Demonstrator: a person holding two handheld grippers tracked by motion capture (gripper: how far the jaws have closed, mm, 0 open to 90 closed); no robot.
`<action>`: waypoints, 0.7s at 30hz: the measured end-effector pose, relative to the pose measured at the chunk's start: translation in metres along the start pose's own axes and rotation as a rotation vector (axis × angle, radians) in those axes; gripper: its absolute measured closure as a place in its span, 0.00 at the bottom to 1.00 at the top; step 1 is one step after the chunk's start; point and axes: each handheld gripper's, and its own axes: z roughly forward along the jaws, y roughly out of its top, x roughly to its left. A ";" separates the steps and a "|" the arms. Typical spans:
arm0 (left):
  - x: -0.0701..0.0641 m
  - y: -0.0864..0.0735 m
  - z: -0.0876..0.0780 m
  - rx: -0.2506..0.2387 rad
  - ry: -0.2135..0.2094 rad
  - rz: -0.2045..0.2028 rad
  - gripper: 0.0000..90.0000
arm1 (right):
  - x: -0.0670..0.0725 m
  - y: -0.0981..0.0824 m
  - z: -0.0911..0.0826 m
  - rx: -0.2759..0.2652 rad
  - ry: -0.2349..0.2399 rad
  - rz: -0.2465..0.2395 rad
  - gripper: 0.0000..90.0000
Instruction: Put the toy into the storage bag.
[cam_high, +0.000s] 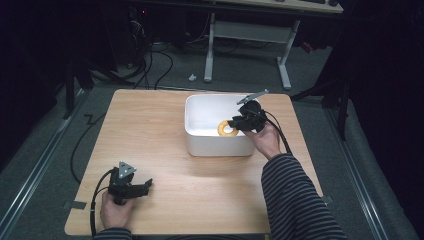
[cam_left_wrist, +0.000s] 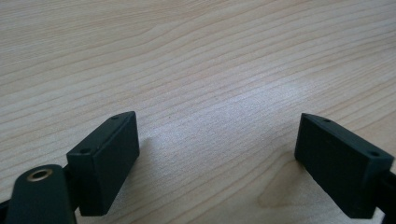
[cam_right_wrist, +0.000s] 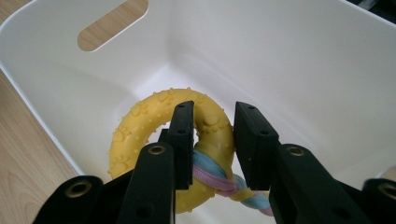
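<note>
the right gripper (cam_right_wrist: 212, 140) is clenched on a yellow ring toy (cam_right_wrist: 163, 135) with a braided rope (cam_right_wrist: 224, 179), held inside the white bin (cam_high: 200, 142) — above its floor, not yet set down. transfer into the bin appears nearly done; release and withdrawal remain. the left gripper (cam_left_wrist: 217, 158) rests idle over the wooden table (cam_high: 150, 125), jaws wide apart and holding nothing.

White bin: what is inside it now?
Inside the white bin, the right tool grips a yellow ring toy with a braided rope. The tool covers the bin floor beneath it.
</note>
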 end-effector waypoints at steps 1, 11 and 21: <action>0.000 0.000 0.000 0.000 0.000 0.000 0.16 | 0.000 0.000 0.000 0.000 0.000 0.000 0.78; 0.000 0.000 0.000 0.001 -0.001 0.001 0.16 | -0.002 -0.002 0.002 0.001 0.004 0.021 0.62; 0.000 0.000 0.000 -0.002 -0.003 0.003 0.16 | -0.005 -0.009 -0.012 -0.054 -0.030 0.043 0.52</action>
